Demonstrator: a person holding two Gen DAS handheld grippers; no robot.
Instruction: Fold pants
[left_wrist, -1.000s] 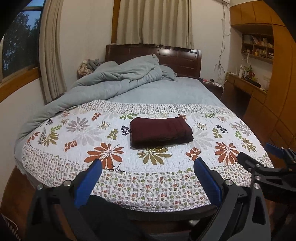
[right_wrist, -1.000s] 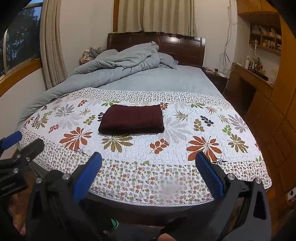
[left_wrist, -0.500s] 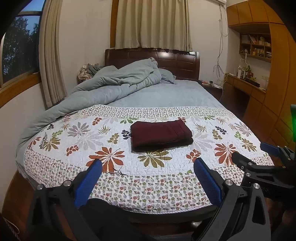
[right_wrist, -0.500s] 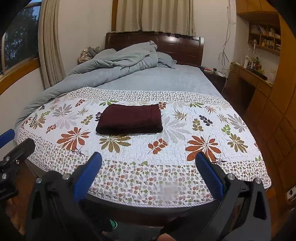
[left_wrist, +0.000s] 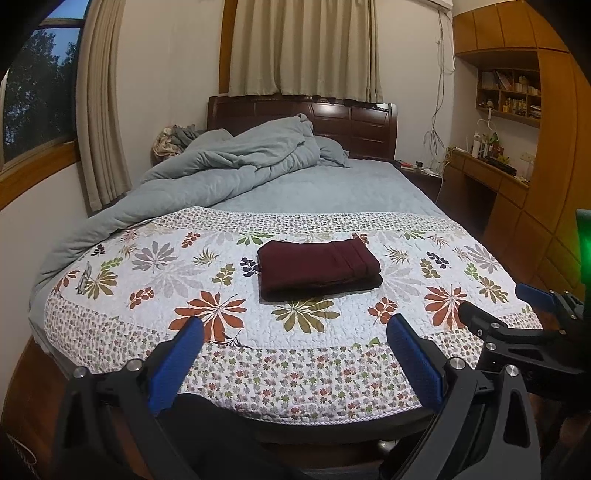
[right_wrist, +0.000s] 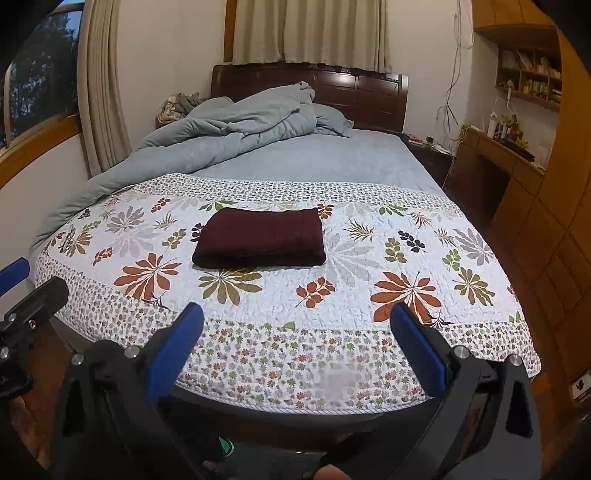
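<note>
Dark maroon pants (left_wrist: 319, 269) lie folded into a compact rectangle in the middle of the floral quilt (left_wrist: 155, 291), also seen as the maroon pants (right_wrist: 260, 242) in the right wrist view. My left gripper (left_wrist: 293, 332) hangs open near the bed's foot edge, well short of the pants, with nothing between its blue pads. My right gripper (right_wrist: 297, 317) is likewise open and empty, back from the pants over the quilt's near border. The right gripper shows at the right edge of the left wrist view (left_wrist: 532, 314).
A rumpled grey duvet (left_wrist: 229, 166) is piled at the far left of the bed by the dark headboard (left_wrist: 354, 125). A wooden desk and shelves (left_wrist: 495, 173) line the right wall. Curtains and a window stand on the left. Wooden floor lies below the bed's foot.
Both grippers have drawn slightly back and tilted up, so the bed sits a little lower in view. The folded pants have not moved.
</note>
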